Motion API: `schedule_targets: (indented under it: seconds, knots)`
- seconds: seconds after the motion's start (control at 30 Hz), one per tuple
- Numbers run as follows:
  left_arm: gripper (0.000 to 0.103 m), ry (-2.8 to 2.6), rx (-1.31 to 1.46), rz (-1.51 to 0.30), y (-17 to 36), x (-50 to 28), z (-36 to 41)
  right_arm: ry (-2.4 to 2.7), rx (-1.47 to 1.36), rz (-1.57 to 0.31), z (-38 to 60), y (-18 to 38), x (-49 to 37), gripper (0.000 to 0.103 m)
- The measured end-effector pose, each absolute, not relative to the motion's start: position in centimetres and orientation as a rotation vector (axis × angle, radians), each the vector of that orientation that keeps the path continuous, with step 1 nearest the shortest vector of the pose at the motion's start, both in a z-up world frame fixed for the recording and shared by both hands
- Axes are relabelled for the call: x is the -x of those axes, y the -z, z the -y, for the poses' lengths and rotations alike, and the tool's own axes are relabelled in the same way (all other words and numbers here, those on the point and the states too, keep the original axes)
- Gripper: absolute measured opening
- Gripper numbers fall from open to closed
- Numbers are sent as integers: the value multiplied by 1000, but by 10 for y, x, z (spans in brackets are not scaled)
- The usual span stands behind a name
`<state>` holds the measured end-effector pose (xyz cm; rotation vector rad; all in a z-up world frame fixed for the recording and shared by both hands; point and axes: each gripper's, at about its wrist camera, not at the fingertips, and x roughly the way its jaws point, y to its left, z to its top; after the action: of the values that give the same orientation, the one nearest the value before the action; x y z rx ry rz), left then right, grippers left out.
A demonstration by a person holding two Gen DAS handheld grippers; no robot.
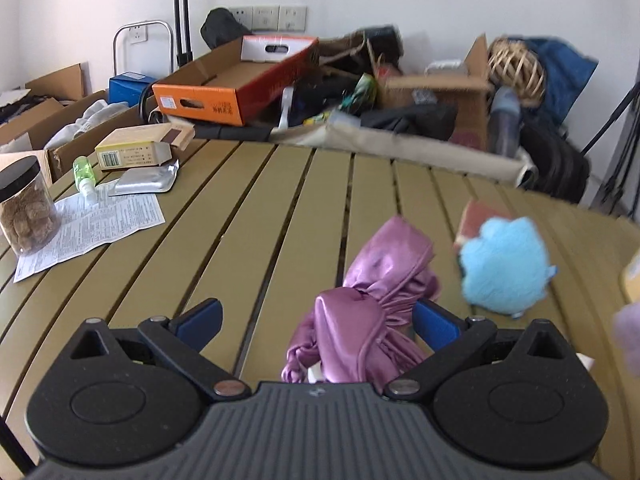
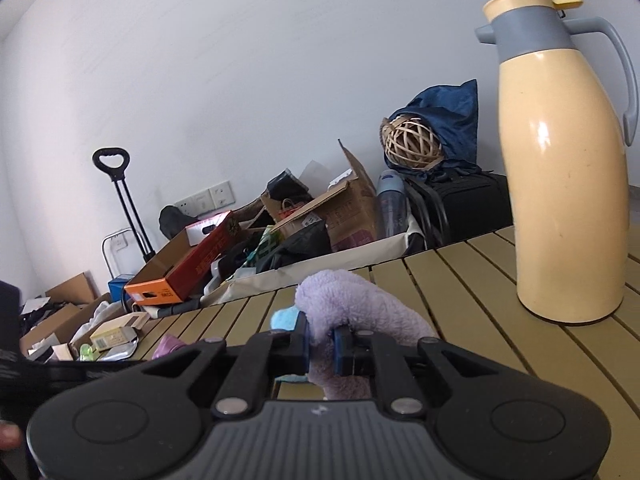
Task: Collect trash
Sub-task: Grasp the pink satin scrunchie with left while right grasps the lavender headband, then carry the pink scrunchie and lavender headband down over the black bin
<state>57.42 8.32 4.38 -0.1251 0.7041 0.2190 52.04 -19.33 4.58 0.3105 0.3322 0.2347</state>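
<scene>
The right hand-held gripper (image 2: 320, 344) was squeezed tight on a fluffy purple cloth (image 2: 352, 312), with the soft stuff bulging out around its blue fingers (image 2: 342, 346), most likely so the cloth would not slip while it was carried off the tabletop (image 2: 460, 280). The left hand-held gripper (image 1: 316, 320) stood wide open with nothing pinched. A shiny purple bag (image 1: 368, 312) lay on the tabletop between its blue fingers (image 1: 200, 318), closer to the right one, so it was probably lined up there to be grabbed next. A fuzzy blue cloth (image 1: 502, 266) sat just beside the bag. Far off to the left were a paper sheet (image 1: 100, 220), a silver packet (image 1: 146, 182), a small box (image 1: 136, 148), a little green bottle (image 1: 85, 174) and a jar (image 1: 26, 208). A tall yellow jug (image 2: 568, 168) stood upright at the right, out of the way.
</scene>
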Motion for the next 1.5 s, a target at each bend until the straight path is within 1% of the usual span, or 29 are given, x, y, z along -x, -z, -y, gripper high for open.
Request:
schedule_targets:
  seconds: [0.07,0.13,0.17,0.2,0.23,0.3,0.37,0.4,0.5,0.6,0.97,1.5]
  knots:
    - [103,-218,123,-711,-38,-579,-82,-230,-320,-330,199,-46,-521,10]
    - [100,-210,129,-716,-34,-582,-80,-227,-332,-330,203,-45,-521,10]
    - [94,-209,132,-720,-33,-583,-79,-227,-337,-331,205,-44,-521,10]
    - [86,-203,139,-725,-31,-583,-79,-227,-341,-333,206,-43,-522,10]
    - [82,-192,148,-728,-31,-583,-79,-228,-343,-335,207,-43,-523,10]
    - [65,-166,173,-731,-31,-582,-78,-229,-346,-337,208,-42,-522,10]
    - [55,-147,188,-725,-32,-580,-77,-228,-347,-336,209,-43,-522,10]
    - [48,-146,187,-717,-34,-578,-75,-227,-349,-335,209,-43,-521,10]
    - [39,-142,192,-699,-37,-573,-74,-227,-354,-332,213,-43,-519,10]
    - [35,-137,194,-681,-42,-565,-74,-230,-356,-329,214,-45,-515,10]
    - [35,-122,170,-609,-66,-522,-65,-279,-338,-340,211,-45,-489,10]
    - [35,-39,154,-495,-100,-402,-48,-357,-307,-299,209,-52,-388,10]
